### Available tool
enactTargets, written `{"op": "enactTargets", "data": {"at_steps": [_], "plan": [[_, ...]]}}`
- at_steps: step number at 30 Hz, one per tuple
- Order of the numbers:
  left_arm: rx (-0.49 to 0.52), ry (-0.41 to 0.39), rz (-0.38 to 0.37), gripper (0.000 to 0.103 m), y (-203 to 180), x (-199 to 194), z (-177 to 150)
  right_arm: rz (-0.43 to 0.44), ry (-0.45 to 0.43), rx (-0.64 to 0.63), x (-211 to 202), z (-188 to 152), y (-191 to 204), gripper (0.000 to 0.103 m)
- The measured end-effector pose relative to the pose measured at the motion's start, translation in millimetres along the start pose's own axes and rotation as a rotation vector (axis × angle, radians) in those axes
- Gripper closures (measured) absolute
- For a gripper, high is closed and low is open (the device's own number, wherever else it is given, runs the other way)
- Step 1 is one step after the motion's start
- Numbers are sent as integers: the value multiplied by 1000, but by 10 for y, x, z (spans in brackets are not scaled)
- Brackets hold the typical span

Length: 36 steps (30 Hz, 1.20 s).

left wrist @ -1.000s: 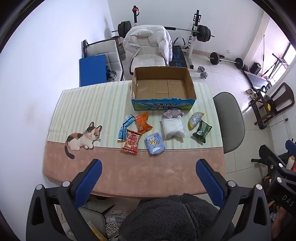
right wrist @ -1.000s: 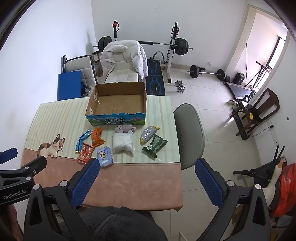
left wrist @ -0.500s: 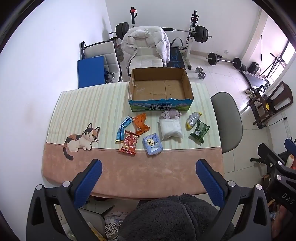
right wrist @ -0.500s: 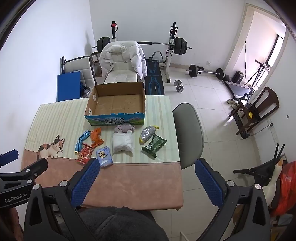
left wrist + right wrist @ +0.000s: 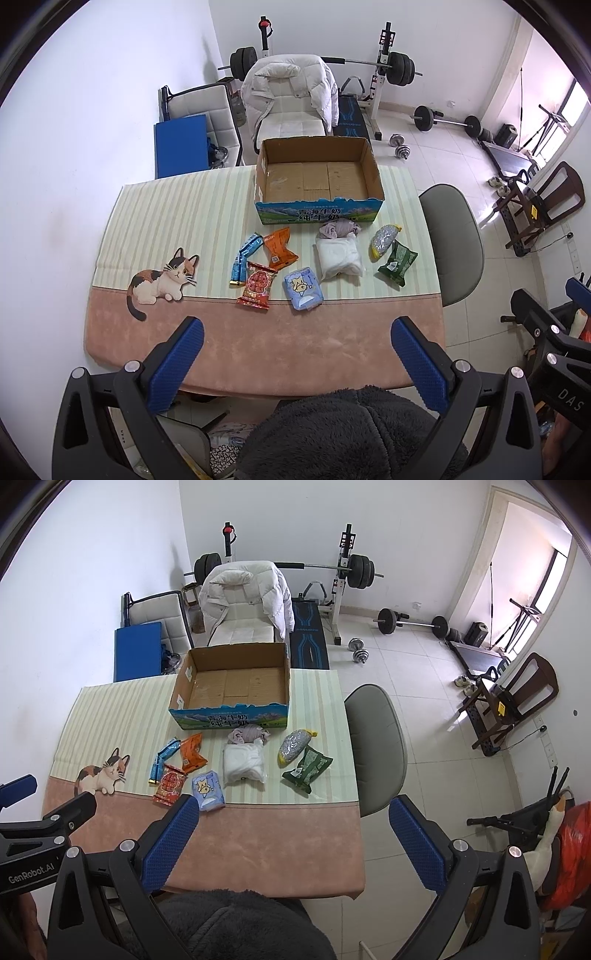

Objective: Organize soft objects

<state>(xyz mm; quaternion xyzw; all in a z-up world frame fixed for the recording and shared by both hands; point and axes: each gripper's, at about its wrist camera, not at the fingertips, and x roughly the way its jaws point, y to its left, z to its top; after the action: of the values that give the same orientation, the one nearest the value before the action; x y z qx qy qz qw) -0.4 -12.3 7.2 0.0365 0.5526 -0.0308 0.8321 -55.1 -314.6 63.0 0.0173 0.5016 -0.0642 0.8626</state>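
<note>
The left tool (image 5: 297, 352) was held above the near edge of the tabletop (image 5: 295, 347), released, its blue pads wide apart and holding nothing. The right tool (image 5: 293, 832) was likewise released and empty; in its view the body of the left tool bore the marking "GenRobot.AI". In the left wrist view the body of the right tool showed the letters "DAS".

The soft objects lay in a loose row on the striped cloth, between the tools and the cardboard box (image 5: 318, 177). The box stood open and empty at the far side; its blue front panel carried Chinese characters reading "纯牛奶".

From left to right:
- blue stick packet (image 5: 243, 258), long axis running near to far
- red snack pack (image 5: 257, 284), just beside it
- orange pouch (image 5: 279, 249), tilted
- pale blue tissue pack (image 5: 303, 288) with a cartoon print
- white folded bundle (image 5: 338, 256), long axis toward the box
- mauve cloth (image 5: 339, 228), against the box front
- silver bag (image 5: 384, 240)
- green packet (image 5: 398, 262), tilted

A cat figure (image 5: 162, 282) was printed on the cloth at left
</note>
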Motion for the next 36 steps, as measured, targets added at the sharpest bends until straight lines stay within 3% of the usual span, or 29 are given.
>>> {"op": "enactTargets", "data": {"at_steps": [36], "plan": [[-10, -12, -6, 0, -45, -46, 48, -2, -9, 3, -60, 61, -48, 0]]}}
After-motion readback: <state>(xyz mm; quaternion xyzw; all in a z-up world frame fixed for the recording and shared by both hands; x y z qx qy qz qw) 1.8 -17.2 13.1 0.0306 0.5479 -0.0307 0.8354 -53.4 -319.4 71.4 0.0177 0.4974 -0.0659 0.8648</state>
